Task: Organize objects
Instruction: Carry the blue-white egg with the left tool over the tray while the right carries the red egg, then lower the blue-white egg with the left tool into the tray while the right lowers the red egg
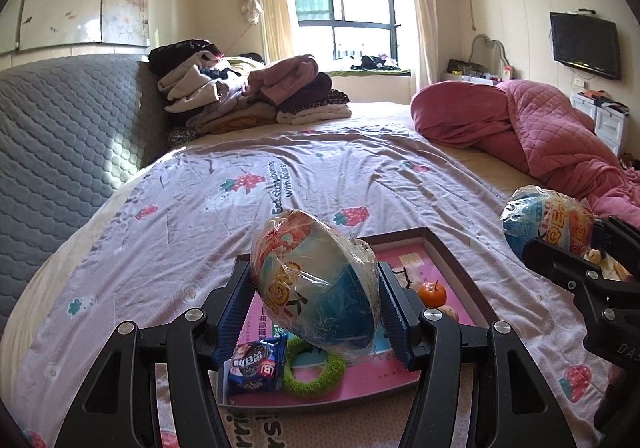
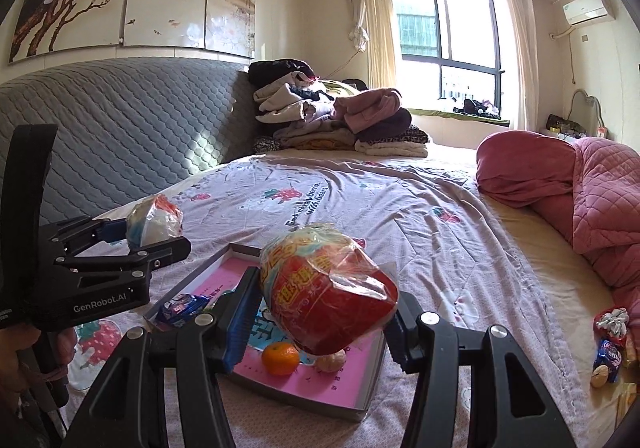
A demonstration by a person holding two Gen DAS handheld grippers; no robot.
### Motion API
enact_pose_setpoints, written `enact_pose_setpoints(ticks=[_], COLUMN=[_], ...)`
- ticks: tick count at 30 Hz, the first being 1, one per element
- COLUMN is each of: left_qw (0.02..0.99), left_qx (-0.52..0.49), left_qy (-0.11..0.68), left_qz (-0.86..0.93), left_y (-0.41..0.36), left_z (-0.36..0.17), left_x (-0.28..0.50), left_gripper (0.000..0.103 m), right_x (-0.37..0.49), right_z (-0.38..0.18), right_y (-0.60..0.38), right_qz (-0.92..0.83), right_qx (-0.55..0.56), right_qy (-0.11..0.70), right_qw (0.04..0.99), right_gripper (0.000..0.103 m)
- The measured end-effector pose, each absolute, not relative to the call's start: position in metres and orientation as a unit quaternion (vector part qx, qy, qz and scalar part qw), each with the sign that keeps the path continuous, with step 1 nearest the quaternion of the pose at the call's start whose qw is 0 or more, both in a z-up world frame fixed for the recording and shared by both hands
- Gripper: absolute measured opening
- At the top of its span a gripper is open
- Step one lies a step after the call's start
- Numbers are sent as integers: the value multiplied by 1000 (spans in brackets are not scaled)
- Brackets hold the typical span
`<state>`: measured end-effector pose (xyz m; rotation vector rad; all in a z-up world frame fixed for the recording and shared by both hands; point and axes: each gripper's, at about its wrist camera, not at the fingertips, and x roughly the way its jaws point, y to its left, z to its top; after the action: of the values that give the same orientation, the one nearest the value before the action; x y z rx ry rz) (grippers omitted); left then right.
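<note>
Noodle bowls (image 1: 316, 284) (image 2: 328, 292), round, wrapped in crinkled film (one blue, one red).

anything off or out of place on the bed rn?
Mostly tidy. A few snacks lie loose by the pink quilt, apart from the tray, which already holds an orange and a cookie pack. Both claws hold wrapped bowls, left and right, above it.
</note>
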<state>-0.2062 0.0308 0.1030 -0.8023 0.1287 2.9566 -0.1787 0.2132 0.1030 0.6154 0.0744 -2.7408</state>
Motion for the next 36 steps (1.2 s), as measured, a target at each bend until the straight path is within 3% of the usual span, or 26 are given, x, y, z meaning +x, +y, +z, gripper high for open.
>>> enact_pose_setpoints(ticks=[36], left_qw=[55], left_qx=[-295], left_qy=[56], left_qz=[952], left_y=[49], left_z=[31], left_x=[-244], left_gripper=[62], right_x=[-210], right_z=[46], right_y=[211], right_qz=[-951], right_qx=[269], right_qy=[44], right_qw=[147], right_gripper=[56])
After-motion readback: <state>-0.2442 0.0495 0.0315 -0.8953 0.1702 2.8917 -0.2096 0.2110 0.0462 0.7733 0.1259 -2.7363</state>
